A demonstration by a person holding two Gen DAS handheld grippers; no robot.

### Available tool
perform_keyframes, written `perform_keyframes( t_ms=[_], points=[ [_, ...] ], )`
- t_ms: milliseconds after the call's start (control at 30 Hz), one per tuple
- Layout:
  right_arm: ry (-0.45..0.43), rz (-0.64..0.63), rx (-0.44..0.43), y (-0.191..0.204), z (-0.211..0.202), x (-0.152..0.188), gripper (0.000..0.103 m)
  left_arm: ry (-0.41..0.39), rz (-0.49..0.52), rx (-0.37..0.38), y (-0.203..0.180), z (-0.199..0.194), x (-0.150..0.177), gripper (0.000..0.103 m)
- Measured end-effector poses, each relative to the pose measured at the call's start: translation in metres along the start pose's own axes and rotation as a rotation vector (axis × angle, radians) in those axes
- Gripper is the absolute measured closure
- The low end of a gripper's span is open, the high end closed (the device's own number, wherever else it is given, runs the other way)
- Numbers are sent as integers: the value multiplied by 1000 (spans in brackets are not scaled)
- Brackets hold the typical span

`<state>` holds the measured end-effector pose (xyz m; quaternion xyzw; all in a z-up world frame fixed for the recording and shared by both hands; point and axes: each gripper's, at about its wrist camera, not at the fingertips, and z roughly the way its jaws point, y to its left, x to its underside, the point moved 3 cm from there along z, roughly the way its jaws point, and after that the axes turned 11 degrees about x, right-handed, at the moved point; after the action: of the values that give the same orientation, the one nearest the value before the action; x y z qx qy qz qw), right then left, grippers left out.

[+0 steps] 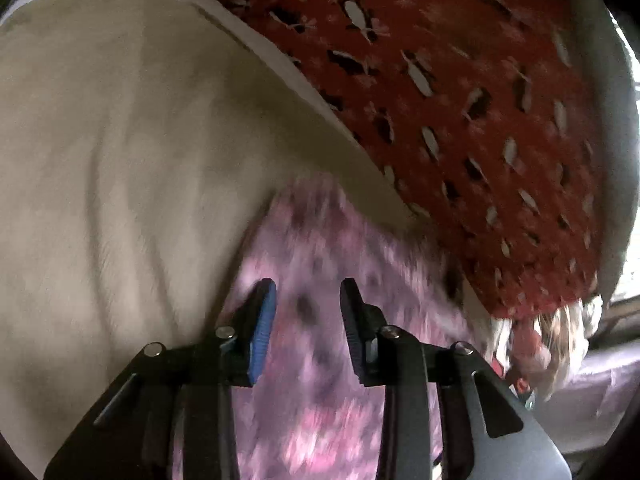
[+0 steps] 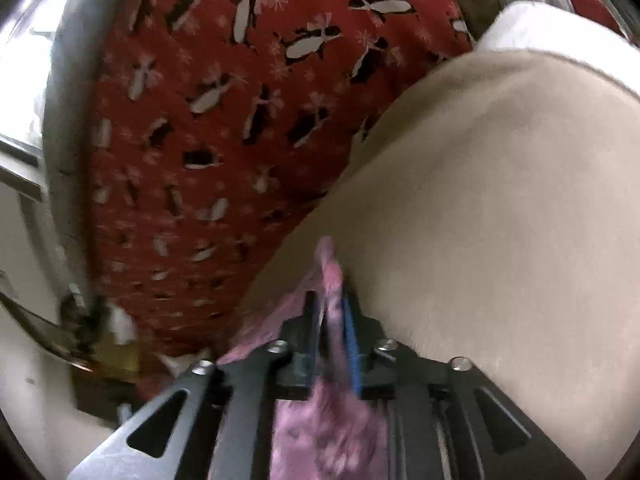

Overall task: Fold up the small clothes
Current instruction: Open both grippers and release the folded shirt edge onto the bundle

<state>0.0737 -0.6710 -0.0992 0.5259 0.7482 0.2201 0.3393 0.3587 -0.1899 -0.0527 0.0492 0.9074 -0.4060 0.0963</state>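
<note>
A small pink-and-purple patterned garment [image 1: 320, 232] lies blurred on a beige sheet [image 1: 120, 160]. My left gripper [image 1: 306, 296] hovers just over it. The two fingers stand apart, the cloth shows through the gap, and neither pad presses on it. In the right wrist view my right gripper [image 2: 330, 300] is shut on a bunched edge of the same pink garment [image 2: 328, 432]. A fold of it sticks up past the fingertips, and the rest hangs down toward the camera over the beige sheet [image 2: 500, 200].
A red blanket with a penguin print [image 1: 460, 100] [image 2: 220, 100] lies beside the beige sheet, edge to edge. Pale fringed cloth [image 1: 552, 340] hangs at its corner. A curved metal piece [image 2: 48, 328] and a bright window edge are at the far left.
</note>
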Motion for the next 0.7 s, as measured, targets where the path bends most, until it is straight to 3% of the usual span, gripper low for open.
perform_keyframes(
  t_ms=[33,100,167,200,300,333,400,433,500,567,600,700],
  points=[
    [-2,-3,-2,-2,-5,4,64,-6,12,-3,1,-6,14,66],
    [15,-28,29,0,-5,14,54,-29,33,-5,3,-14,43,58],
    [22,-67,77,1,-4,20,69,-55,61,-34,6,-18,64,58],
    [11,-107,87,5,-7,23,94,-70,91,-53,5,-20,73,58],
    [-79,-158,36,14,-30,25,97,-96,184,-117,-1,-23,83,58],
    [-88,-163,71,13,-31,26,97,-86,205,-141,-3,-20,83,58],
    [5,-186,202,5,-17,30,96,-66,220,-168,-5,-16,80,58],
    [34,-188,236,2,-17,33,90,-64,219,-166,-5,-18,79,58],
    [3,-142,186,-2,-37,38,87,-53,215,-155,-4,-24,79,58],
    [-3,-93,121,-12,-58,48,64,-45,199,-139,-2,-34,79,58],
    [-5,-83,117,-20,-69,58,48,-55,186,-140,0,-40,79,58],
    [27,-83,137,-41,-82,87,45,-87,124,-181,11,-59,81,56]
  ],
)
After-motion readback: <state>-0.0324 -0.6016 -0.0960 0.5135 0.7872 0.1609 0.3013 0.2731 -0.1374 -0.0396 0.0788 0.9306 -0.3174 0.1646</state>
